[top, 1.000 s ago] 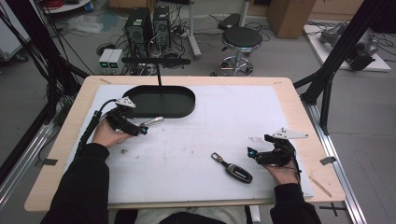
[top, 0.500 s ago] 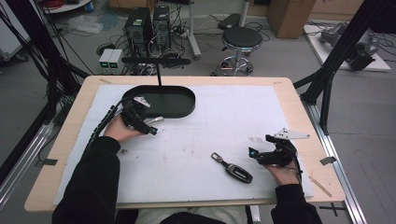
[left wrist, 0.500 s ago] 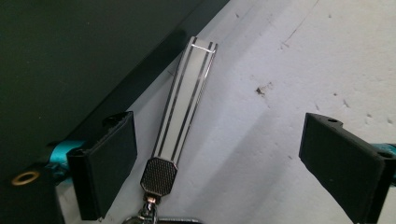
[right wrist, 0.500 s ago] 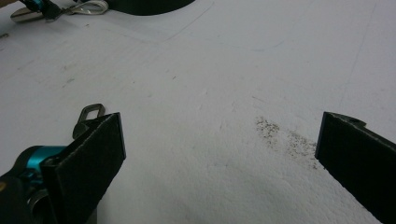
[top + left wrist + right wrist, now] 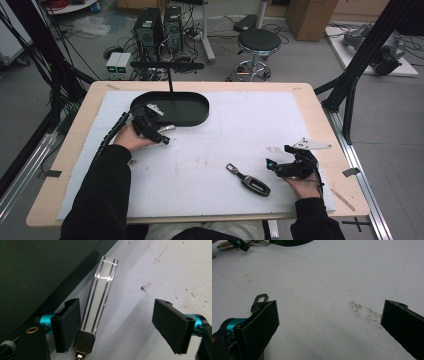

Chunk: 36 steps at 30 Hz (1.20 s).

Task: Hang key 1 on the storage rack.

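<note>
While the silver clip is lying on the white mat just beside the black tray, the left gripper is straddling it with jaws apart, one pad touching it, so grasping is not yet done. The right gripper is resting open near the key fob.

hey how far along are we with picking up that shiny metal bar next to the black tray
Early stage. Done: the left gripper is in place by the black oval tray, jaws open around the shiny silver metal bar, which lies on the white mat close against one jaw. In hand: closing on the bar. Left: gripping, lifting and placing it. The right gripper rests open near the dark key fob, untouched.
</note>
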Each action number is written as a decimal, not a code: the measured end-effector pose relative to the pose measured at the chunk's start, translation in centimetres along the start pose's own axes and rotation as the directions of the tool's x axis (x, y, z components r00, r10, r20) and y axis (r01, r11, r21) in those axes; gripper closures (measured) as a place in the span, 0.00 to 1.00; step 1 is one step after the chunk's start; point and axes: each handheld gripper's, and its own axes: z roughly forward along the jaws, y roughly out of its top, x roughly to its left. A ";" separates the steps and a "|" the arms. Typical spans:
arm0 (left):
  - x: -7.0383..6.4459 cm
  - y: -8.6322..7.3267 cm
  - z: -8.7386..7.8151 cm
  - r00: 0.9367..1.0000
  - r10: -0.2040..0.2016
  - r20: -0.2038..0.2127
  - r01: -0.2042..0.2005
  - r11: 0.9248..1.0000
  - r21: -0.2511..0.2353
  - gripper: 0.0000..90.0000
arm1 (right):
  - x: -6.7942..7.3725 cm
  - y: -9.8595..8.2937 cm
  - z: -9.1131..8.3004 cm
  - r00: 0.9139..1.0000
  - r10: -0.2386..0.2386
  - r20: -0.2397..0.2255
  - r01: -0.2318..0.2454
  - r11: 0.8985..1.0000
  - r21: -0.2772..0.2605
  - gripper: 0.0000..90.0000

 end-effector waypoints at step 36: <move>-1.1 0.4 -4.0 0.990 0.110 -0.084 -0.120 0.984 -0.129 0.84 | -0.4 -0.2 -0.2 1.000 0.013 0.011 -0.013 1.000 0.002 0.01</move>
